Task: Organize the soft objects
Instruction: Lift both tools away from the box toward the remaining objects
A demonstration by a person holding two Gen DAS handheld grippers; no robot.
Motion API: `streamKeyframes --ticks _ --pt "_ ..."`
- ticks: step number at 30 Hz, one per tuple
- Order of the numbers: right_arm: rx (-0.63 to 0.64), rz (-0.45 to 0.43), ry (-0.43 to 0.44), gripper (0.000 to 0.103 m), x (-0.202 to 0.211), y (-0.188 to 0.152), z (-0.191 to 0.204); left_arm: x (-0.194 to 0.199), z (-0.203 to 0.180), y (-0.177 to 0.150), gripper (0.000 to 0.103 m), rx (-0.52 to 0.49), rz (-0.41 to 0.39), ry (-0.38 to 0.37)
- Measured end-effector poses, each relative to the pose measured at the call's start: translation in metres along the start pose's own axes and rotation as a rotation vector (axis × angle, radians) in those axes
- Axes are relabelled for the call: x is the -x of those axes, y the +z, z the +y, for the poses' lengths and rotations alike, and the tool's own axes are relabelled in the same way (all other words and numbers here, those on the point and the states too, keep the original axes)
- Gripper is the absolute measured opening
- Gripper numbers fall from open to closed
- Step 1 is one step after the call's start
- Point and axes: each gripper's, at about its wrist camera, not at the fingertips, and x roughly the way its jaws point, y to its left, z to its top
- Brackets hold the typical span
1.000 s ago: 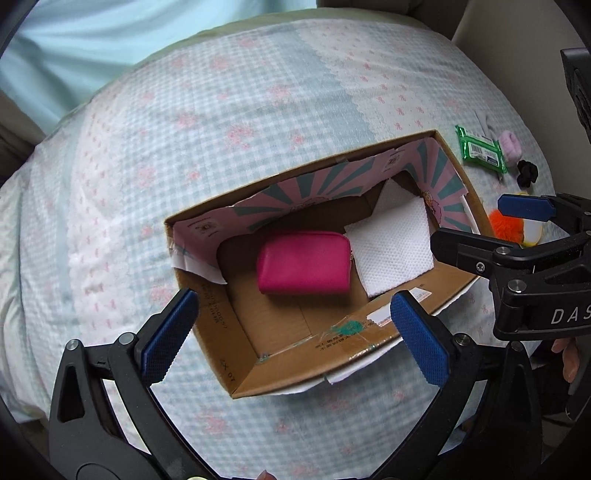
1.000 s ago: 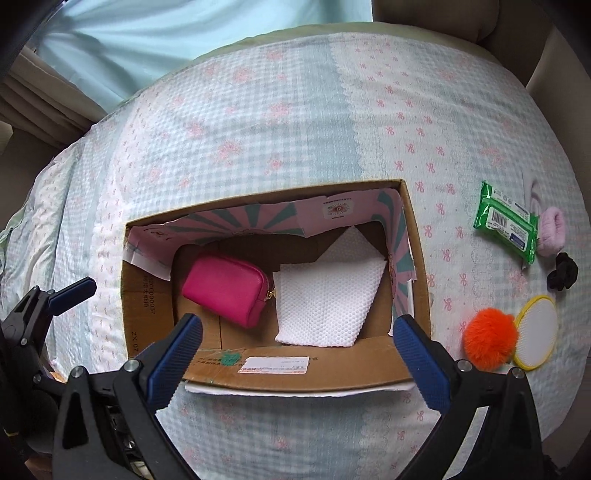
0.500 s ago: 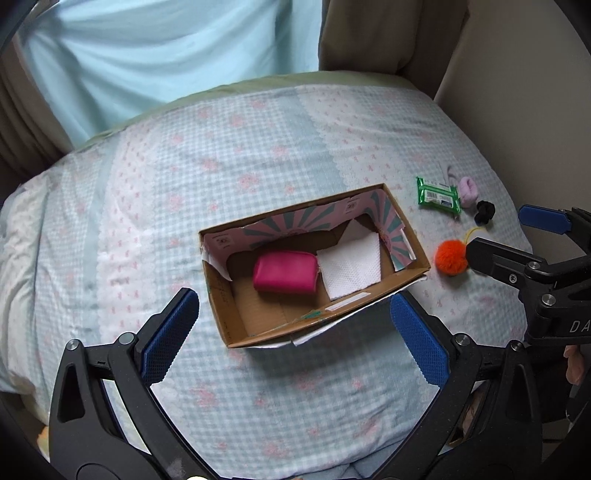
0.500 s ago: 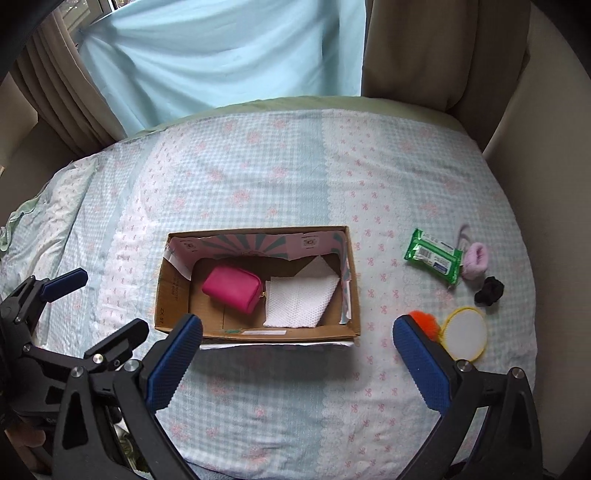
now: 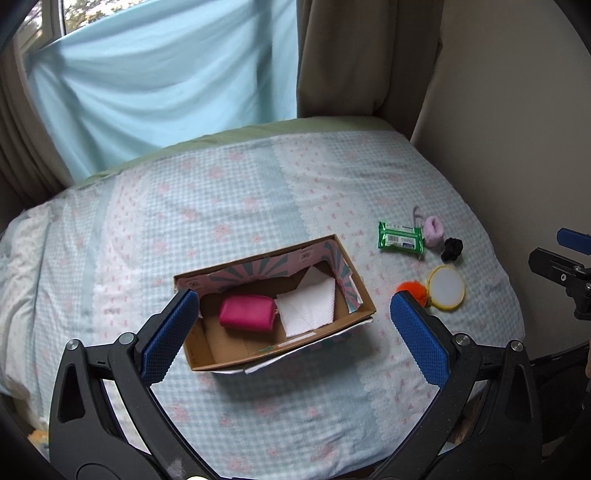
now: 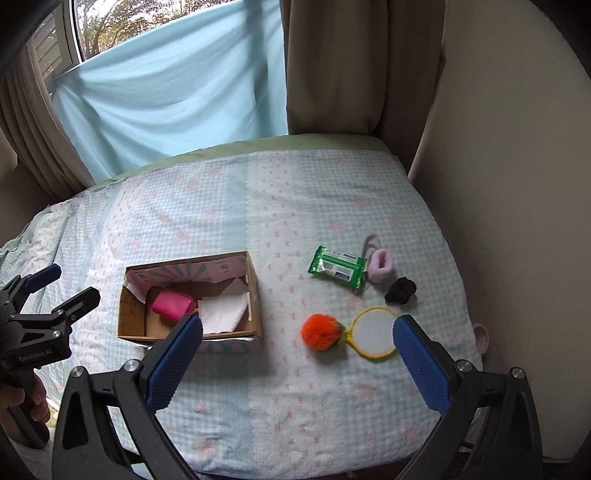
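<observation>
Both grippers, left gripper and right gripper, hang spread and empty above the bed. Pouch and cloth sit boxed; probably the orange pompom, near the bed's right edge, comes next.

A pale blue curtain hangs behind the bed's far edge, flanked by beige drapes. A window shows trees. A cream wall borders the bed's right edge.
</observation>
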Motion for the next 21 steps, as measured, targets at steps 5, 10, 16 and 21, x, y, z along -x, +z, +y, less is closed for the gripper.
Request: streamKeyframes --ticks 5,10,16,21 --pt "0.048 -0.041 0.026 0.103 -0.007 0.010 -0.058 -0.004 -0.041 0.004 0.103 0.048 -0.007 0.024" --pt "0.134 -0.073 0.084 0.103 -0.025 0.023 -0.102 -0.016 -0.087 0.007 0.103 0.146 0.011 0.084" --pt "0.215 -0.082 0.134 0.103 -0.059 0.039 -0.136 -0.038 -0.130 0.006 0.103 0.264 0.048 0.113" --pt "0.262 -0.067 0.153 0.103 -0.090 0.050 -0.154 -0.060 -0.154 -0.001 0.103 0.327 0.090 0.103"
